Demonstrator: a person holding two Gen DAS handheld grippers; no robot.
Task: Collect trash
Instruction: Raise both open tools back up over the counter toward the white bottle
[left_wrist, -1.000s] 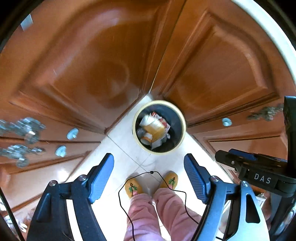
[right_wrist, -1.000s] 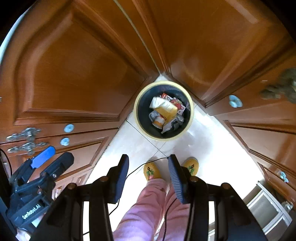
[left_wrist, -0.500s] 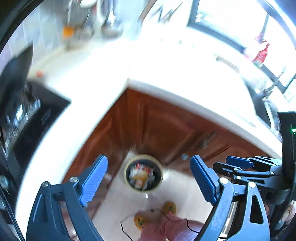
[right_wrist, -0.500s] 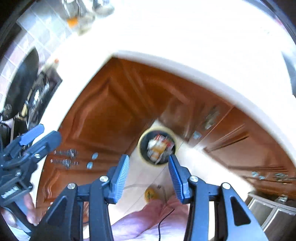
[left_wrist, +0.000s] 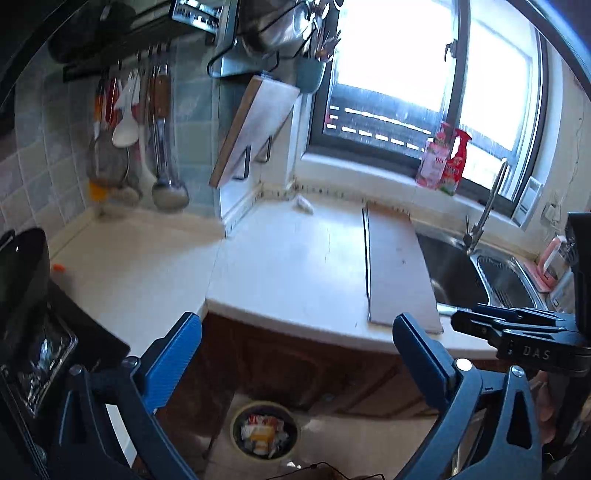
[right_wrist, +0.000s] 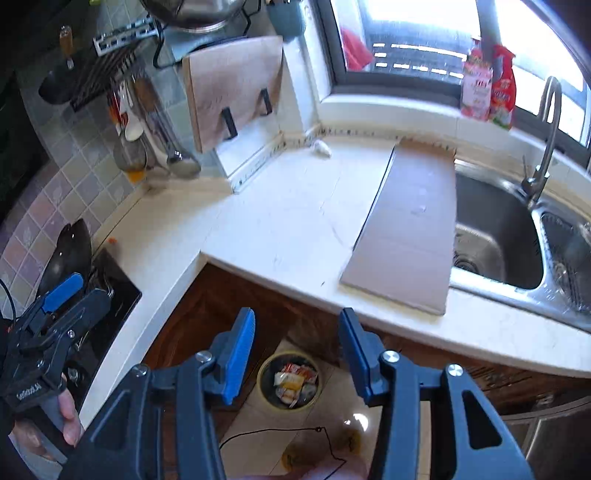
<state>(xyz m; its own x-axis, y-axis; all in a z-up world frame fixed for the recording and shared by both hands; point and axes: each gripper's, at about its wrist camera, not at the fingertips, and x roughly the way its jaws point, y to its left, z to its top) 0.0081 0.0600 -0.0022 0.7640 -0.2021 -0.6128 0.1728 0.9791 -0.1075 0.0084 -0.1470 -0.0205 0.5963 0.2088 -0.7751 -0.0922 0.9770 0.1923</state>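
Trash, mixed wrappers, already sits in the round yellow-rimmed floor bin (left_wrist: 264, 430); left gripper (left_wrist: 297, 365) spread wide, empty. Right view: right gripper (right_wrist: 297, 354) released too, small crumpled white scrap (right_wrist: 320, 147) on the pale countertop (right_wrist: 295, 218) looks left.

Both raised and tilted up from the floor since a second ago: left gripper (left_wrist: 297, 354) and right gripper (right_wrist: 297, 350) now looking across the countertop (left_wrist: 288, 273). Trash bin (right_wrist: 290, 380), earlier filling mid-frame, now small at the bottom edge, below the countertop's front edge. Sink (right_wrist: 495, 236) and window (left_wrist: 424, 74) newly in view.
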